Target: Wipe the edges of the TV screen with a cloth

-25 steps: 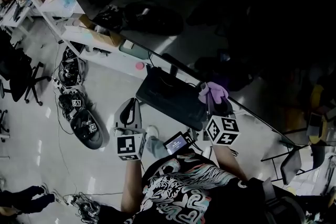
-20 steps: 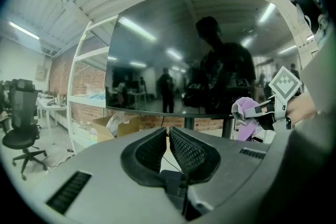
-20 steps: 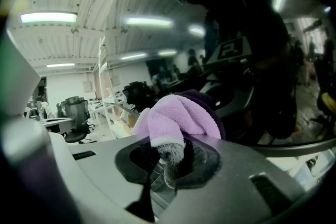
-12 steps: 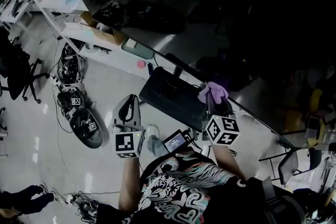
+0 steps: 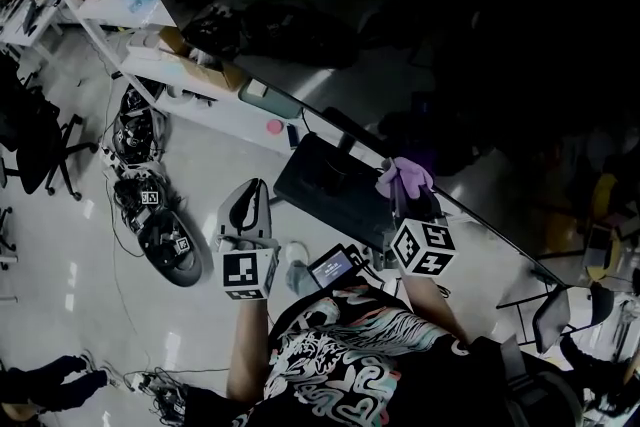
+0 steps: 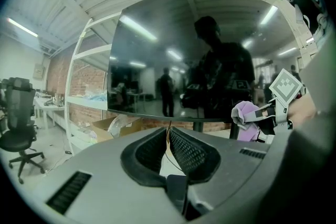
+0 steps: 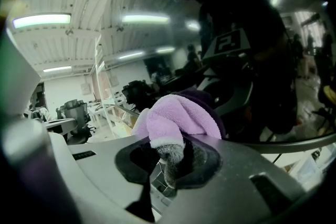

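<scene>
Shelving (image 6: 84, 102) flanks TV screen (image 6: 189, 55); right gripper (image 7: 170, 157) pinches purple cloth (image 7: 178, 118) (left gripper (image 6: 169, 136): jaws together, nothing between).

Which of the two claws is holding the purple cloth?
The right claw, pinching the purple cloth by the lower edge of the TV; the left claw is closed on nothing.

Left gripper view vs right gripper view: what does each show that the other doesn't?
Only the left gripper view: the left gripper, jaws together on nothing, plus most of the TV screen with its bottom edge and the stand. Only the right gripper view: the right gripper seen along its own jaws, shut on the gray hem of the cloth. Both: the purple cloth held up near the dark screen, and the person's reflection in the glass.
</scene>
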Available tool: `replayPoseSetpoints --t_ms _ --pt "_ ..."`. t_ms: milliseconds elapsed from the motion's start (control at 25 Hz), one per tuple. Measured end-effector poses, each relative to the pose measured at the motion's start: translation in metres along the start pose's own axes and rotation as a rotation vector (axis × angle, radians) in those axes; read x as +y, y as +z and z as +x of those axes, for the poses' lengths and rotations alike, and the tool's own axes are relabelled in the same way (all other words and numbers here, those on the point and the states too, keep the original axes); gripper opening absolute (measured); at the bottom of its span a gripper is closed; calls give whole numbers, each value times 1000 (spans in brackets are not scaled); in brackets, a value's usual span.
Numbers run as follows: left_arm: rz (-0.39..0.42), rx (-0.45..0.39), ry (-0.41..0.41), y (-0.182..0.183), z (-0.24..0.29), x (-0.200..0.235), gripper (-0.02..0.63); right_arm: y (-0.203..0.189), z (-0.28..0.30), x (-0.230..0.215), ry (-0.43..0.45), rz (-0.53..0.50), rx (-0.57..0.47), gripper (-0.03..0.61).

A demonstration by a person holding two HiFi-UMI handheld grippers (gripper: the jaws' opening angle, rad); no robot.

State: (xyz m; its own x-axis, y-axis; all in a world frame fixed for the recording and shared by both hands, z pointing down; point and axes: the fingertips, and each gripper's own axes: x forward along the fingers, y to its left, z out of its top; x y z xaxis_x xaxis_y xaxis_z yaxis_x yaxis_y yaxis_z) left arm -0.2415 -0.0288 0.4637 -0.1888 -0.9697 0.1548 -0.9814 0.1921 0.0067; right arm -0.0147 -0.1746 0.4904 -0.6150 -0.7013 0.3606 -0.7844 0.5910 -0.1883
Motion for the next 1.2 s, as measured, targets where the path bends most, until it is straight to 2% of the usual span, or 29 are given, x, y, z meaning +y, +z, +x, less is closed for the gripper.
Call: replayPoseSetpoints --t_ms 320,1200 --pt "2 2 12 2 8 27 32 2 14 17 12 2 0 87" --pt "-5 9 -17 3 43 57 32 5 45 48 24 8 18 87"
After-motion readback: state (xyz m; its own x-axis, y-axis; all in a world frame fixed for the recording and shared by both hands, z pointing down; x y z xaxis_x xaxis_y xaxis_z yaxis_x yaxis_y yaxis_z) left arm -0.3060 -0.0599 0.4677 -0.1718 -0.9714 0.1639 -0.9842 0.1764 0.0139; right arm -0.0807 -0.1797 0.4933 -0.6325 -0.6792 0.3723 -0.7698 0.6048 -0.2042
